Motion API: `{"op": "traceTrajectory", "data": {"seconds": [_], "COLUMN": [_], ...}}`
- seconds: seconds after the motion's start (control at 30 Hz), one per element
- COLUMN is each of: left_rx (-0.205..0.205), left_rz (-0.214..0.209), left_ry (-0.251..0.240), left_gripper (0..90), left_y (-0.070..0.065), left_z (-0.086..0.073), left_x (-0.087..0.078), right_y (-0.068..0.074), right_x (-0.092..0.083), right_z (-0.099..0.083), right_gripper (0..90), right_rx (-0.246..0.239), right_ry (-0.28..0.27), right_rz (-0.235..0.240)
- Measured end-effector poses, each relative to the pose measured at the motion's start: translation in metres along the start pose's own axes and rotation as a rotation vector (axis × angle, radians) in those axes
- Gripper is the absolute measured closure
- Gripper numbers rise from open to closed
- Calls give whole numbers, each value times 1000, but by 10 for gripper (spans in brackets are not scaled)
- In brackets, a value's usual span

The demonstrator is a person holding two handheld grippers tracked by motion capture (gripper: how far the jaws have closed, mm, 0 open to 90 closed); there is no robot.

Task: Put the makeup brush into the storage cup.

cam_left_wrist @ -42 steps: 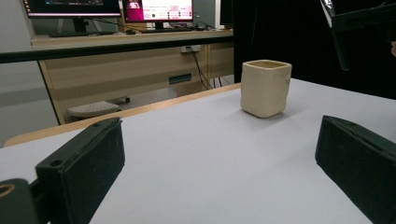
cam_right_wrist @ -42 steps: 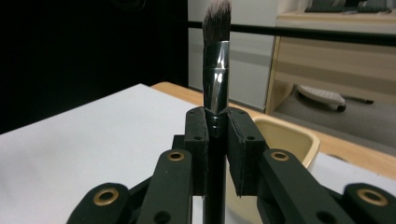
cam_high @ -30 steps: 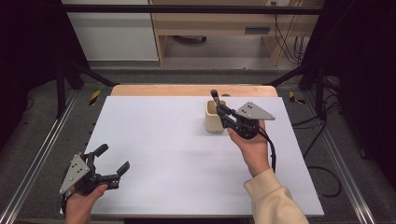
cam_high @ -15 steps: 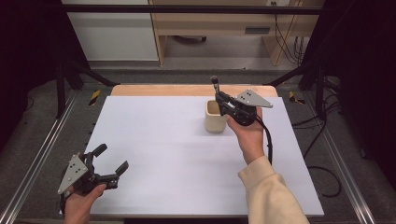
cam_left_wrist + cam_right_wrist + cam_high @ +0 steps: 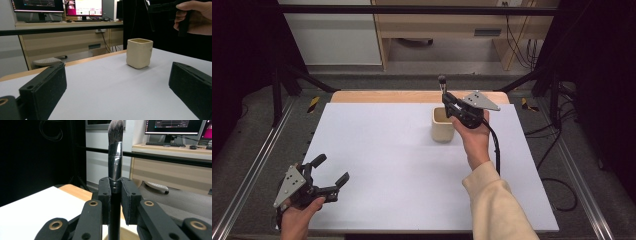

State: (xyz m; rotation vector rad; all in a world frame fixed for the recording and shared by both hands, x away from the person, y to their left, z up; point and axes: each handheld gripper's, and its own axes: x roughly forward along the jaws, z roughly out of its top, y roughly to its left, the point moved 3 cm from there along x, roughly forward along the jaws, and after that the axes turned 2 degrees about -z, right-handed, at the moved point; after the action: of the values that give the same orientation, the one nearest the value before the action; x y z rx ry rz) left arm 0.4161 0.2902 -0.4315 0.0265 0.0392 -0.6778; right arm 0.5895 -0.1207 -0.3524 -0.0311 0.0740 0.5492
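Above the cream cup (image 5: 443, 124) at the far right of the white table (image 5: 377, 150), a makeup brush (image 5: 442, 86) stands upright, bristles up, clamped at its handle between the pads of the right gripper (image 5: 451, 103). In the right gripper view the jaws press flat on the dark handle just under the silver ferrule (image 5: 115, 157), and the cup's rim peeks in directly below. A second ago the brush leaned and sat more to the side of the cup; now it is straighter and lined up over the opening, the right hand having slid toward the far edge. That suggests the brush is about to be lowered handle-first into the cup, a step not yet done. Well apart, at the near left corner, the left gripper (image 5: 330, 176) rests with its jaws spread and nothing between them, unchanged in place; its own view looks across the table at the cup (image 5: 139, 53).
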Motion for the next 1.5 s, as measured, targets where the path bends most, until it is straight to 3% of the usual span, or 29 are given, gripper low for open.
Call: {"op": "traceTrajectory", "data": {"seconds": [0.47,0.93,1.0,1.17,1.4,1.5], "left_rx": [2,1,2,1,-3,-3], "left_rz": [0,1,0,0,-4,-4], "left_ry": [6,4,5,4,2,2], "left_gripper": [8,8,8,8,9,8], "left_y": [1,1,1,1,1,1], "left_z": [-1,-1,-1,-1,-1,0], "left_x": [0,0,0,0,0,0], "right_y": [-7,-8,-9,-8,-10,-11], "right_x": [12,15,16,16,18,19], "right_z": [-7,-12,-13,-14,-16,-17], "right_gripper": [789,789,789,789,789,789], "right_rx": [21,40,21,40,26,43], "right_ry": [-34,-37,-39,-34,-39,-43], "right_rz": [-16,-17,-15,-16,-18,-21]}}
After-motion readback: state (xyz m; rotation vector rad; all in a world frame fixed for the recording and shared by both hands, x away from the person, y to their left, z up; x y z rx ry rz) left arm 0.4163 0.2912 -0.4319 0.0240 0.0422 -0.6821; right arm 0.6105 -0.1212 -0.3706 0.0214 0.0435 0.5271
